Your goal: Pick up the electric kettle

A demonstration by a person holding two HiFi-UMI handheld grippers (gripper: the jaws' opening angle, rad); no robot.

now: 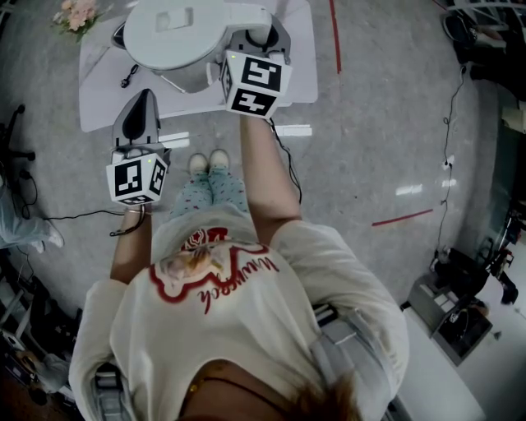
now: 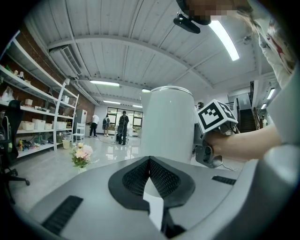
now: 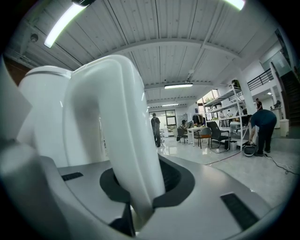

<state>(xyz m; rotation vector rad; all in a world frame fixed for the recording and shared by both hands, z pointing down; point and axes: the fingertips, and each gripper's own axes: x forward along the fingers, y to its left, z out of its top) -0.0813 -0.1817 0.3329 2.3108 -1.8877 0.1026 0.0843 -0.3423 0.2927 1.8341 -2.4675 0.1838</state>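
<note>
The white electric kettle [image 1: 185, 33] is at the top of the head view, over a small white table [image 1: 99, 94]. My right gripper [image 1: 256, 41] is shut on the kettle's white loop handle [image 3: 112, 131], which fills the right gripper view between the dark pads [image 3: 176, 183]. My left gripper [image 1: 146, 97] is to the left of the kettle and nearer to me, shut with nothing in it. In the left gripper view the kettle's body [image 2: 167, 122] stands just beyond the left gripper [image 2: 150, 161]; its bottom is hidden. The right gripper's marker cube [image 2: 215, 117] shows beside it.
A small bunch of pink flowers [image 1: 76, 15] stands at the table's far left corner. A dark round part [image 1: 119, 34] peeks out left of the kettle. Cables [image 1: 288, 168] and red tape lines [image 1: 334, 33] lie on the floor. Shelves [image 2: 28, 122] and people [image 2: 123, 125] are far off.
</note>
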